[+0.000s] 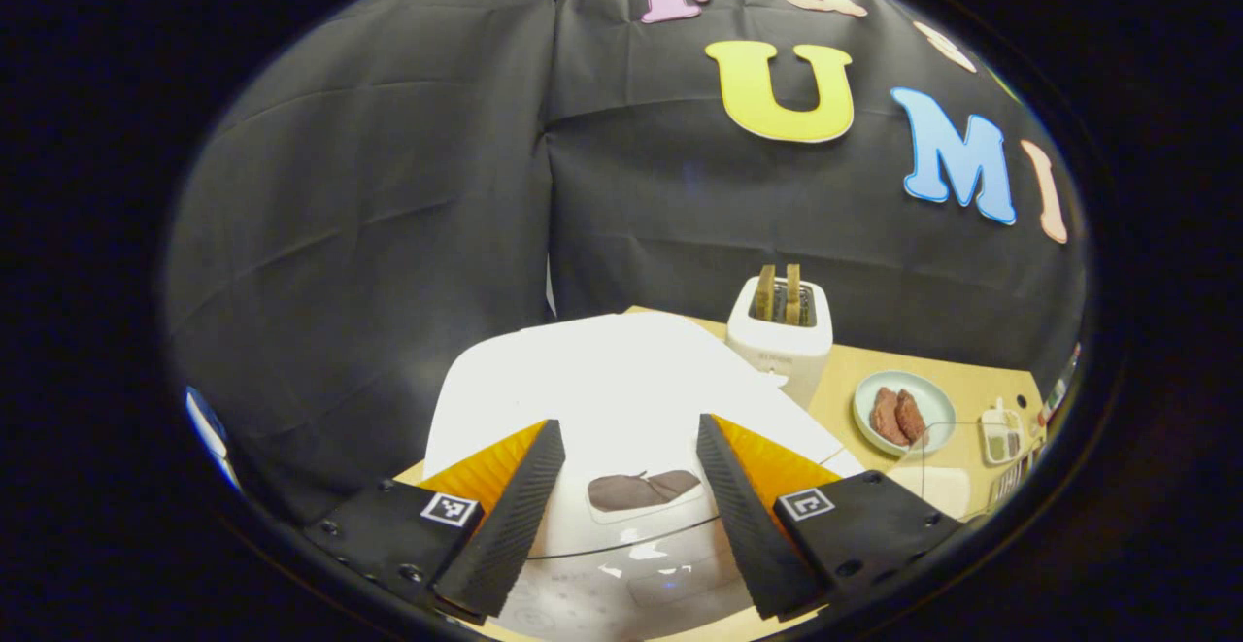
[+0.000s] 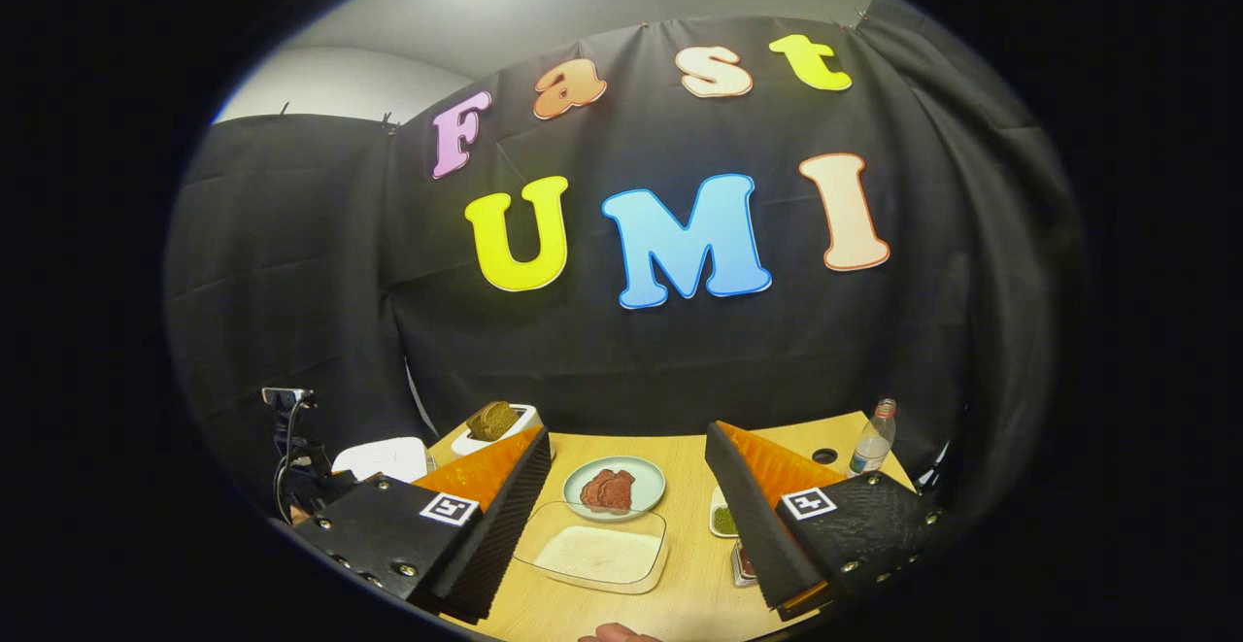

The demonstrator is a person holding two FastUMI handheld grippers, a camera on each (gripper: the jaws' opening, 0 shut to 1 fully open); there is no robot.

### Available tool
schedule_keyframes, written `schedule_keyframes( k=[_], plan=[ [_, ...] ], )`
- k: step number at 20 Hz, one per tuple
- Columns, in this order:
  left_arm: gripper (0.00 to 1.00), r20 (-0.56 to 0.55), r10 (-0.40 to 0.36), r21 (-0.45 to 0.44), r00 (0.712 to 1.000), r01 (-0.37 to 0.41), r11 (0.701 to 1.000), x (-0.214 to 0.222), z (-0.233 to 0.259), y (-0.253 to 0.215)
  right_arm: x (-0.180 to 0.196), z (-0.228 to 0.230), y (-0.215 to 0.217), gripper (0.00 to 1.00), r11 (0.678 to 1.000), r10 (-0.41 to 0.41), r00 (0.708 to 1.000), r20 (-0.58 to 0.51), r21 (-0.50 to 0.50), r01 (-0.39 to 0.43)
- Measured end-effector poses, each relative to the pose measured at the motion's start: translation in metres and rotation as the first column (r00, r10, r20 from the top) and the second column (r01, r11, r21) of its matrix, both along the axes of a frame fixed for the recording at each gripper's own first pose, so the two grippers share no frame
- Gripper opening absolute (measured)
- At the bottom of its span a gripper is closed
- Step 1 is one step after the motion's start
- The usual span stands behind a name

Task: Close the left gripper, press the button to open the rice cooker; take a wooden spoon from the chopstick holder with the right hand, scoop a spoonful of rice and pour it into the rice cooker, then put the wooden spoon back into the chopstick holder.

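Note:
The white rice cooker [image 1: 602, 380] sits right under my left gripper [image 1: 626, 516], lid down, with a dark brown patch [image 1: 641, 489] on its front. The left gripper stands open above the cooker's front panel, nothing between its fingers [image 1: 505, 516]. In the right gripper view the cooker [image 2: 384, 457] shows small at the far left. My right gripper [image 2: 626, 525] hangs open over the wooden table [image 2: 699, 584]. A clear container of white rice [image 2: 597, 550] lies on the table between its fingers, farther off.
A white toaster [image 1: 782, 331] holding two slices stands behind the cooker. A pale plate of meat [image 2: 614, 487], a small dish of green stuff [image 2: 723, 521] and a water bottle [image 2: 874, 438] are on the table. A fingertip [image 2: 612, 633] shows at the bottom edge.

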State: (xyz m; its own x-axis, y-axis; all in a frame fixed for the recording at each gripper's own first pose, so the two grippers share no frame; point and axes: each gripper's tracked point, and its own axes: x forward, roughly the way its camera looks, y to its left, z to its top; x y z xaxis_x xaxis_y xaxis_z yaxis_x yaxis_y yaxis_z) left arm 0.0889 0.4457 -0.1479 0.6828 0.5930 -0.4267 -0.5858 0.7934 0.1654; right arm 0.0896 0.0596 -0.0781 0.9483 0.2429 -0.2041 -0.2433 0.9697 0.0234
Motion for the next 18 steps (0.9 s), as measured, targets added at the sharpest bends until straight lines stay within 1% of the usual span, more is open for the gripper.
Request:
schedule_keyframes(
  k=[1, 3, 4, 5, 6, 7, 8, 9, 10, 11, 12, 13, 14, 15, 17, 18],
  plan=[
    [0.92, -0.008, 0.003, -0.014, 1.000, -0.003, 1.000, -0.001, -0.002, -0.003, 0.000, 0.000, -0.002, 0.98, 1.000, 0.000, 1.000, -0.001, 0.003, 0.000],
    [0.97, -0.020, -0.020, -0.010, 1.000, 0.020, 1.000, -0.001, -0.002, -0.003, -0.001, -0.004, -0.004, 0.98, 1.000, 0.003, 1.000, -0.007, 0.010, -0.003],
    [0.97, -0.019, -0.027, -0.003, 0.999, 0.027, 1.000, 0.000, -0.001, -0.002, -0.001, -0.004, -0.004, 0.98, 1.000, 0.007, 1.000, -0.009, 0.016, -0.007],
    [1.00, -0.016, -0.025, -0.001, 1.000, 0.025, 1.000, 0.001, 0.001, 0.000, -0.002, -0.005, -0.006, 0.98, 1.000, 0.010, 1.000, -0.013, 0.022, -0.010],
    [0.96, -0.016, -0.012, -0.009, 1.000, 0.012, 1.000, 0.000, 0.000, -0.001, -0.003, -0.005, -0.007, 0.98, 1.000, 0.015, 1.000, -0.017, 0.025, -0.015],
    [0.96, -0.011, 0.001, -0.006, 1.000, -0.001, 1.000, -0.001, 0.003, -0.003, -0.002, -0.006, -0.010, 0.98, 1.000, 0.018, 1.000, -0.018, 0.024, -0.018],
    [0.91, 0.008, 0.007, 0.000, 1.000, -0.007, 1.000, 0.000, 0.010, -0.005, -0.001, -0.004, -0.014, 0.98, 1.000, 0.018, 1.000, -0.011, 0.020, -0.018],
    [0.95, 0.036, 0.004, 0.008, 0.999, -0.004, 1.000, 0.003, 0.020, -0.011, -0.001, 0.001, -0.019, 0.98, 1.000, 0.016, 1.000, 0.003, 0.017, -0.016],
    [0.94, 0.068, -0.012, 0.027, 0.998, 0.010, 1.000, 0.007, 0.035, -0.021, 0.000, 0.005, -0.024, 0.98, 1.000, 0.010, 1.000, 0.019, 0.013, -0.010],
    [0.97, 0.099, -0.034, 0.052, 0.995, 0.029, 0.998, 0.012, 0.050, -0.031, 0.002, 0.007, -0.031, 0.98, 1.000, 0.004, 1.000, 0.029, 0.012, -0.004],
    [0.97, 0.120, -0.062, 0.079, 0.991, 0.053, 0.996, 0.016, 0.068, -0.044, 0.002, 0.009, -0.036, 0.98, 1.000, -0.002, 1.000, 0.031, 0.017, 0.001],
    [0.94, 0.141, -0.094, 0.099, 0.985, 0.081, 0.992, 0.022, 0.086, -0.059, 0.004, 0.009, -0.040, 0.98, 1.000, -0.007, 1.000, 0.023, 0.023, 0.006],
    [0.94, 0.176, -0.133, 0.117, 0.975, 0.114, 0.987, 0.028, 0.105, -0.078, 0.005, 0.011, -0.044, 0.98, 0.999, -0.013, 1.000, 0.018, 0.030, 0.013],
    [0.90, 0.213, -0.172, 0.139, 0.962, 0.144, 0.980, 0.033, 0.129, -0.098, 0.004, 0.017, -0.046, 0.98, 0.999, -0.012, 1.000, 0.025, 0.042, 0.011],
    [0.91, 0.279, -0.250, 0.174, 0.927, 0.207, 0.963, 0.040, 0.170, -0.138, 0.006, 0.030, -0.055, 0.98, 0.999, -0.035, 0.997, 0.062, 0.020, 0.033],
    [0.94, 0.307, -0.289, 0.183, 0.907, 0.242, 0.953, 0.045, 0.187, -0.158, 0.003, 0.037, -0.059, 0.97, 0.999, -0.049, 0.996, 0.076, 0.011, 0.049]
  ],
)
